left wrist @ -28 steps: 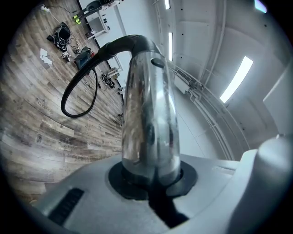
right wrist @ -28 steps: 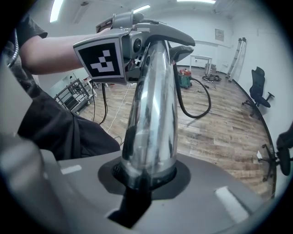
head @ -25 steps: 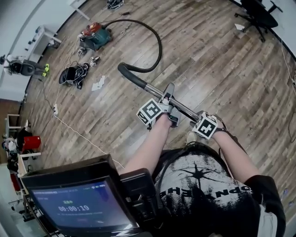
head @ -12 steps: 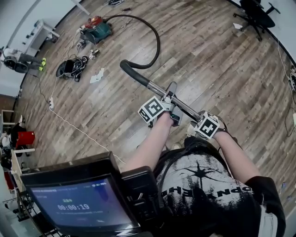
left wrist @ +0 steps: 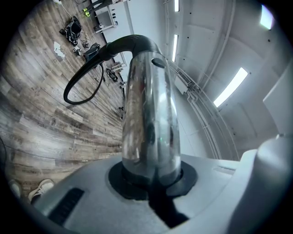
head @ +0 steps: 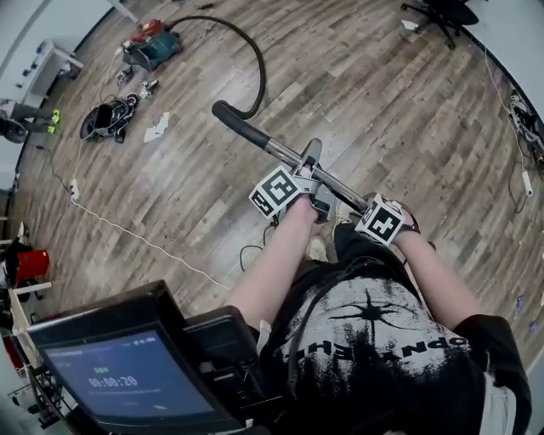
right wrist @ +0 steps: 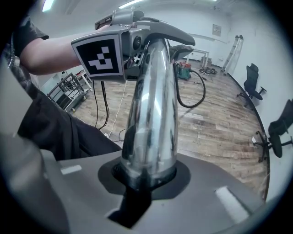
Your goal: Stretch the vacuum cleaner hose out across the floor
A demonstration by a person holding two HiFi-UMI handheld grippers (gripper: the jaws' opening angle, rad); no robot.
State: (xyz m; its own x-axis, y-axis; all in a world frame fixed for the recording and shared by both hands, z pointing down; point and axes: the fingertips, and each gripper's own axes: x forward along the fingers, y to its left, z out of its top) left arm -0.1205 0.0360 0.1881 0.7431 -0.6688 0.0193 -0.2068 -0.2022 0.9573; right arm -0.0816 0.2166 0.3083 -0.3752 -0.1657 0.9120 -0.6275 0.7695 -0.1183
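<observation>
The vacuum cleaner body (head: 151,47) lies on the wood floor at the far upper left. Its black hose (head: 253,64) runs in a curve from there to the black bent handle (head: 231,121) of a chrome wand (head: 289,155). My left gripper (head: 311,174) is shut on the wand's middle, and the tube (left wrist: 149,114) rises straight out of its closed jaws. My right gripper (head: 361,208) is shut on the wand's near end (right wrist: 151,119), close to my body. The hose loop (left wrist: 75,87) is off the floor near the handle and also shows as the hose (right wrist: 199,98) in the right gripper view.
A heap of black gear and cables (head: 106,116) and a white scrap (head: 155,130) lie left of the hose. A white cord (head: 127,231) crosses the floor at left. Office chairs (head: 438,13) stand at the far right, and a screen (head: 127,370) juts out below me.
Both grippers have moved back with the wand still gripped. The vacuum body and hose now sit farther up and away in the head view, and the hose curve has opened out.
</observation>
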